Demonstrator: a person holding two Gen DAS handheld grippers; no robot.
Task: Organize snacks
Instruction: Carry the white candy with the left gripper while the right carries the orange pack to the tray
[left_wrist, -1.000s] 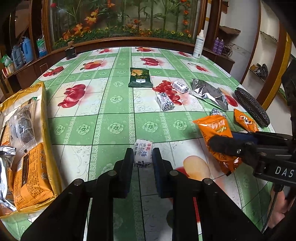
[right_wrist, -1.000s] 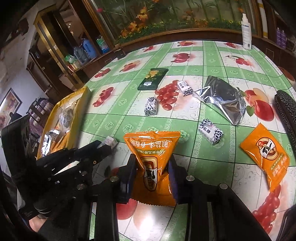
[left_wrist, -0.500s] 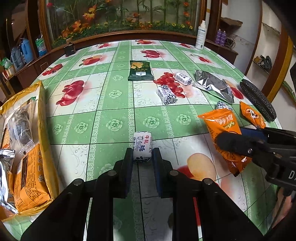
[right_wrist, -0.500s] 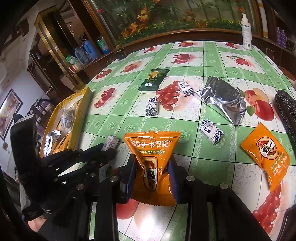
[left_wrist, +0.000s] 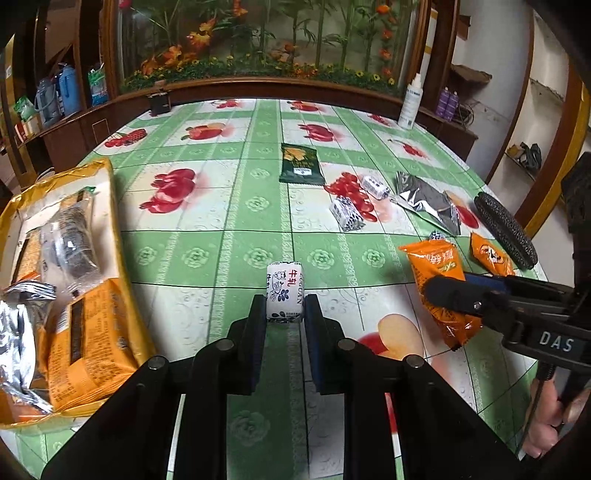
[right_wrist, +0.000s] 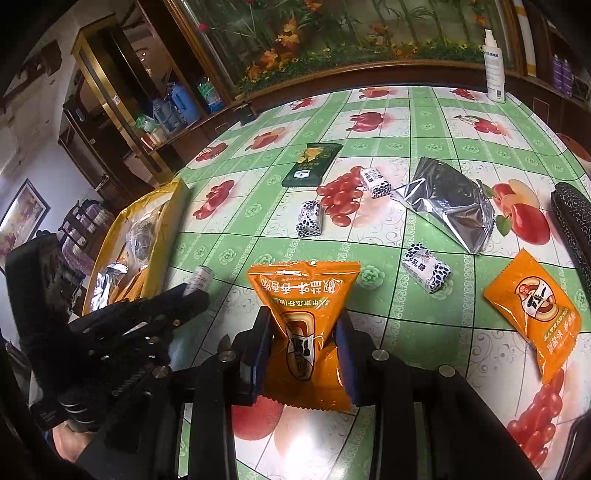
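Note:
My left gripper is shut on a small white wrapped candy and holds it over the green fruit-print tablecloth. My right gripper is shut on an orange snack packet; the packet also shows in the left wrist view. A large yellow bag with several snacks in it lies open at the left and shows in the right wrist view too. The left gripper appears left of the orange packet in the right wrist view.
On the table lie a dark green packet, a silver foil bag, a second orange packet, three black-and-white candies and a black textured case. A white bottle stands at the far edge.
Both grippers keep their hold. The left gripper with the candy has lifted slightly and the view has shifted a little; the right gripper has hardly moved.

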